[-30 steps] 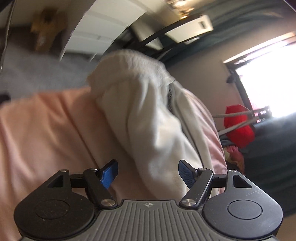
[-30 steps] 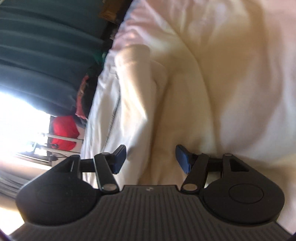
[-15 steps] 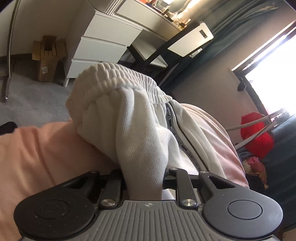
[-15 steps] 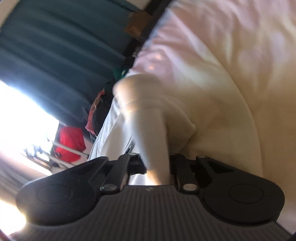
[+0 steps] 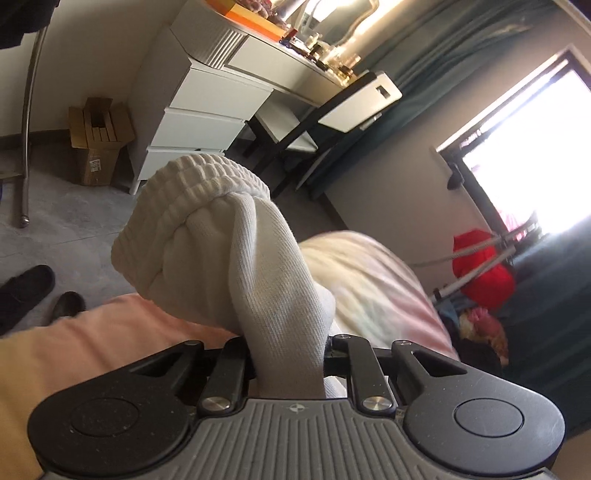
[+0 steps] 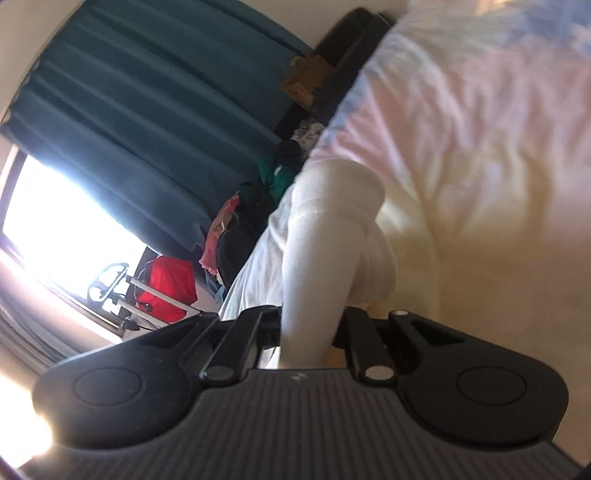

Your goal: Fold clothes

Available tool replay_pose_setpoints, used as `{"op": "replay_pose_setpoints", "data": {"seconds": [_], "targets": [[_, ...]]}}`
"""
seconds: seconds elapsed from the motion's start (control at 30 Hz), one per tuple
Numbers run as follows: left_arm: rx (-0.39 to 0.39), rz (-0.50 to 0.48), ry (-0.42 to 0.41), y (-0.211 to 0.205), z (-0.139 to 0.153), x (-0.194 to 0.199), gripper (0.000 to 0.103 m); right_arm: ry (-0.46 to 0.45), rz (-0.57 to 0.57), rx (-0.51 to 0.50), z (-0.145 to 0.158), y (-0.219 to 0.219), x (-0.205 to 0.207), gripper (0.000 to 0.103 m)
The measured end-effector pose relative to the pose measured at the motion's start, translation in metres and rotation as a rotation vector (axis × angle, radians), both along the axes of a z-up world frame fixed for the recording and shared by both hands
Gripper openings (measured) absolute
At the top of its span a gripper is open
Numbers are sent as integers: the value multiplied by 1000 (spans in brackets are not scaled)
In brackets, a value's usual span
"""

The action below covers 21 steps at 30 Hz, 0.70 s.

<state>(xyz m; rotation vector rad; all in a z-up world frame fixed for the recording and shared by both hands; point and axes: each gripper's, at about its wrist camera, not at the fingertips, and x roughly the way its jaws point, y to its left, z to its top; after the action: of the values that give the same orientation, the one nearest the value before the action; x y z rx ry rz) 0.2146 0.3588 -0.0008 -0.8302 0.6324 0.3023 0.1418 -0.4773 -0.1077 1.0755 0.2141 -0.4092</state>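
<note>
Barely begun: left claw (image 5: 288,365) and right claw (image 6: 306,339) each pinching a bunched end of the white garment (image 5: 229,258), lifted over the pink bed (image 5: 92,339), unfolded, every fold left.

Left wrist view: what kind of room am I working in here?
Most likely a bedroom: a pink bed under the garment, a white dresser with a mirror, and teal curtains by a window.
</note>
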Motion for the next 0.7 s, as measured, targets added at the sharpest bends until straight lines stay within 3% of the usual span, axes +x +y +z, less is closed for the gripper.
{"op": "replay_pose_setpoints", "data": {"seconds": [0.1,0.3,0.47,0.53,0.63,0.7], "targets": [[1,-54,30,8,-11,-39,17,18,-13,60,-8,-2,-25,11],[-33,-100,77,22,-57,-82,22,34,-39,249,-49,-12,-62,11],[-11,-100,125,19,-64,-100,46,-9,18,364,-87,-24,-67,13],[-49,-103,128,19,-63,-108,65,-36,26,423,-95,-26,-68,16],[-26,-152,139,12,-59,-114,73,-38,55,452,-97,-24,-62,34],[51,-169,156,3,-52,-123,77,-38,95,417,-93,-21,-54,56]]}}
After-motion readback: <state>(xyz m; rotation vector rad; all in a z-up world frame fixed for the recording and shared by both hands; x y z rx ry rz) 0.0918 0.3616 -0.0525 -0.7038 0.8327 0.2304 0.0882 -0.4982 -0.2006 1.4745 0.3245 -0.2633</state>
